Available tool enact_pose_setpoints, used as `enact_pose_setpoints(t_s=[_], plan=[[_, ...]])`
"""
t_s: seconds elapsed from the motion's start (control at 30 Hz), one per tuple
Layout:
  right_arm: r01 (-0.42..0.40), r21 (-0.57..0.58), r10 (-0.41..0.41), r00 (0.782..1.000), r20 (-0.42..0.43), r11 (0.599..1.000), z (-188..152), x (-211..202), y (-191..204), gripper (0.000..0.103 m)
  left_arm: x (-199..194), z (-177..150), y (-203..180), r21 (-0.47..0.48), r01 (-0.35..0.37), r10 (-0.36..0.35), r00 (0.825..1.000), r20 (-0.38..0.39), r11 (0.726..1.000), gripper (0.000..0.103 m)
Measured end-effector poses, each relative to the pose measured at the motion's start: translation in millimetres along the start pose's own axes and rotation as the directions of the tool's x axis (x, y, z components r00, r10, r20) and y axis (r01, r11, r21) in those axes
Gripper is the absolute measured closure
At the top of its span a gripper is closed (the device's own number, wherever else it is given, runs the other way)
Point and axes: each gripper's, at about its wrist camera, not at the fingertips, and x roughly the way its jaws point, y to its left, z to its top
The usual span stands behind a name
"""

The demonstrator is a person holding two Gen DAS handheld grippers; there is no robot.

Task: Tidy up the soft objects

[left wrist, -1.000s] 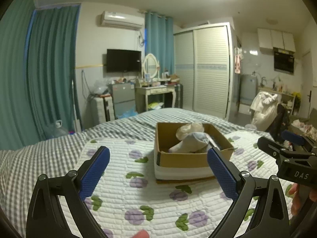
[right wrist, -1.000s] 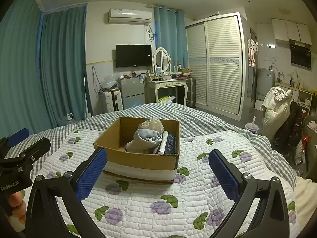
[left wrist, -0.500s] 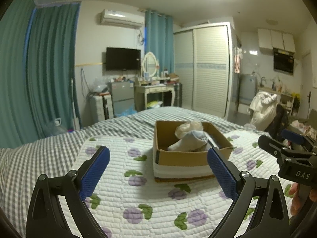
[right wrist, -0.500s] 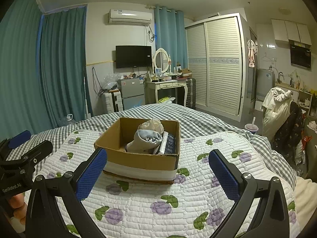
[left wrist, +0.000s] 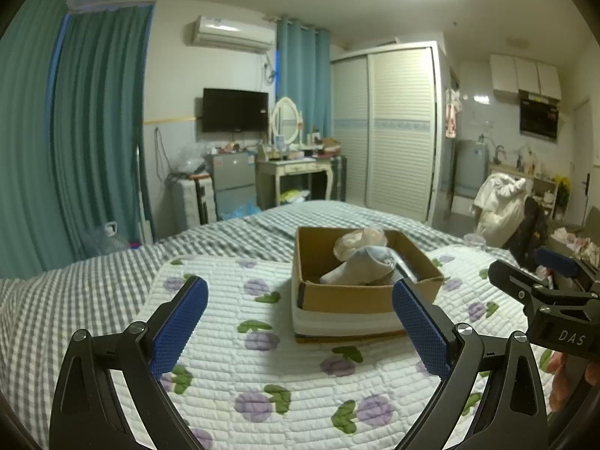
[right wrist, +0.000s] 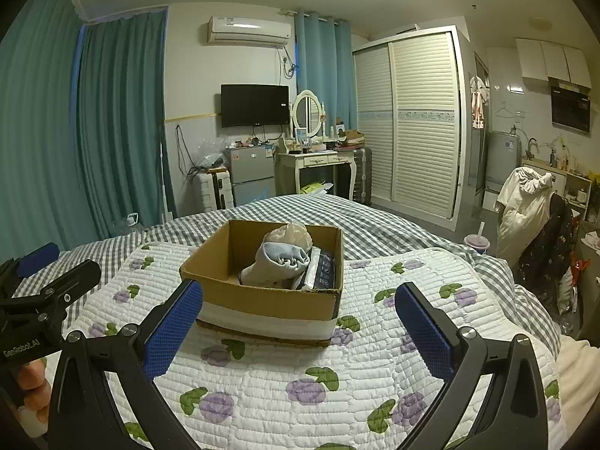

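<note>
A cardboard box (left wrist: 348, 298) with a white band round its base sits on the flowered quilt (left wrist: 225, 337). It shows in the right wrist view too (right wrist: 262, 300). Inside lie a rolled grey-white cloth (left wrist: 360, 268), a beige soft item (left wrist: 360, 240) behind it and dark packets (right wrist: 322, 270) at the right side. My left gripper (left wrist: 300, 315) is open and empty, held above the quilt short of the box. My right gripper (right wrist: 300, 318) is open and empty, also short of the box. Each gripper shows at the edge of the other's view.
The quilt lies on a grey checked bed (right wrist: 375, 221). Beyond the bed stand a dressing table (right wrist: 318, 165), a small fridge (right wrist: 249, 172) and a wardrobe (right wrist: 412, 127). A chair draped with clothes (right wrist: 532, 217) stands to the right.
Both grippers stay open and empty. The left view has tilted slightly up and drifted; the right gripper has barely moved.
</note>
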Motion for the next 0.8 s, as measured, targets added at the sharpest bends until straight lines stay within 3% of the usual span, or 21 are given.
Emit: enact_pose_setpoints(t_s=[0.8], plan=[[-0.001, -0.002, 0.001, 1.000, -0.007, 1.000, -1.1, 2.4, -0.6, 0.000, -1.2, -1.5, 1.9, -0.002, -0.002, 0.002, 1.000, -0.001, 1.000, 0.002]])
